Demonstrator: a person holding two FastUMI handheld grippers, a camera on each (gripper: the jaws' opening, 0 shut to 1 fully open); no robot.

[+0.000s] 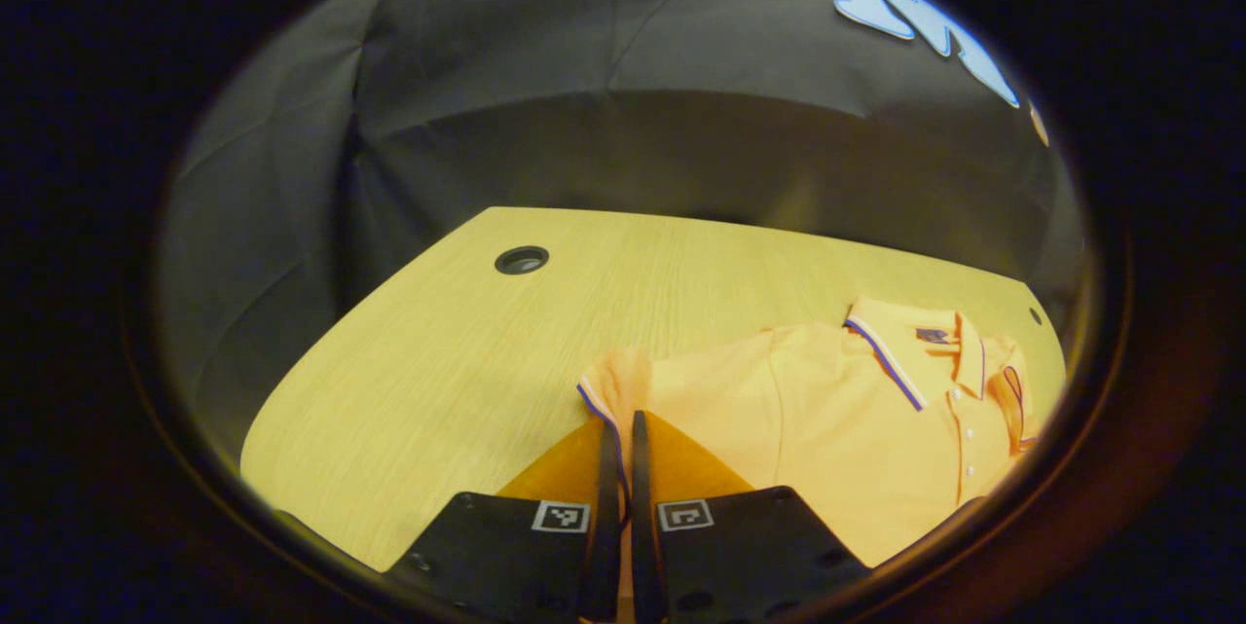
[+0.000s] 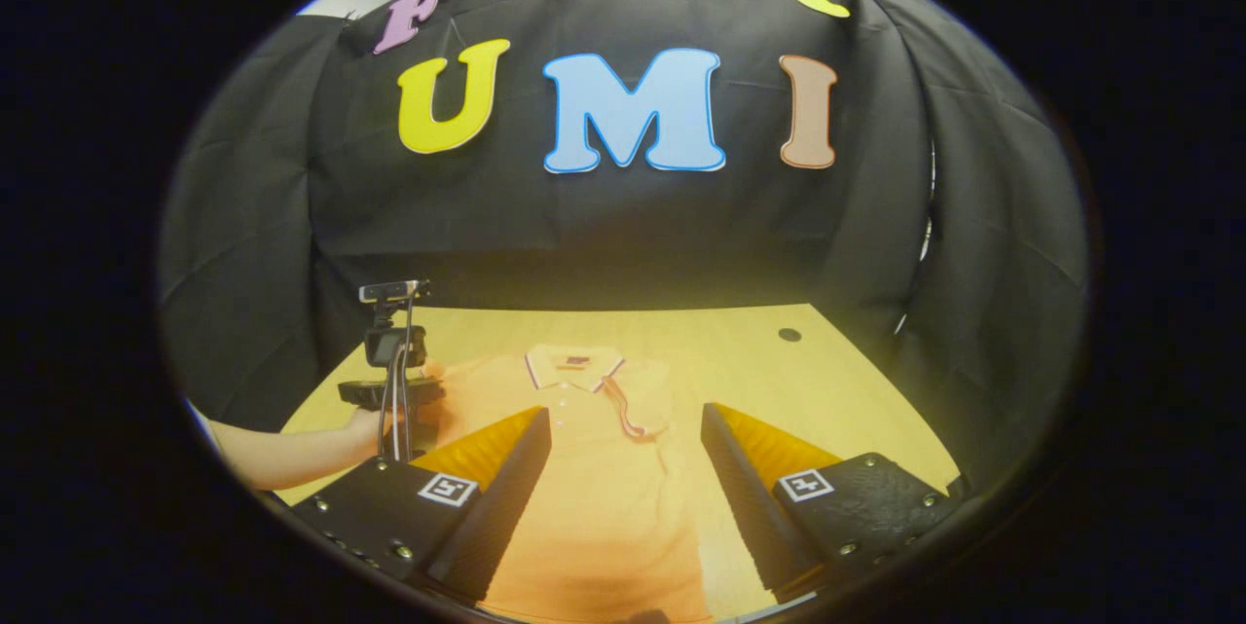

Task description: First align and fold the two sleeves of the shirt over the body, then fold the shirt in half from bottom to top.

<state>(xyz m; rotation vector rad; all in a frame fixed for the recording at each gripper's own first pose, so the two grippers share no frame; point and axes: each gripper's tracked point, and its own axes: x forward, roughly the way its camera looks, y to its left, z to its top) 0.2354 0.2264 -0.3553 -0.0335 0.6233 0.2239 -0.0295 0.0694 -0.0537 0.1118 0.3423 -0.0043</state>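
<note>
the orange polo shirt lies flat on the wooden table, filling the lower right of the left gripper view, collar toward the upper right. in the right gripper view the shirt runs up the lower centre, collar at the far end, so its long axis runs straight away from that gripper.

the left gripper has its jaws pressed nearly together with a thin fold of the sleeve between them, at the shirt's edge. from here that sleeve would have to travel toward the frame's right, across the body.

the right gripper hangs above the lower body with jaws spread wide, holding nothing. the opposite sleeve looks already folded inward, though i can't be sure. in that view's lower left, a hand holds the left gripper.
</note>
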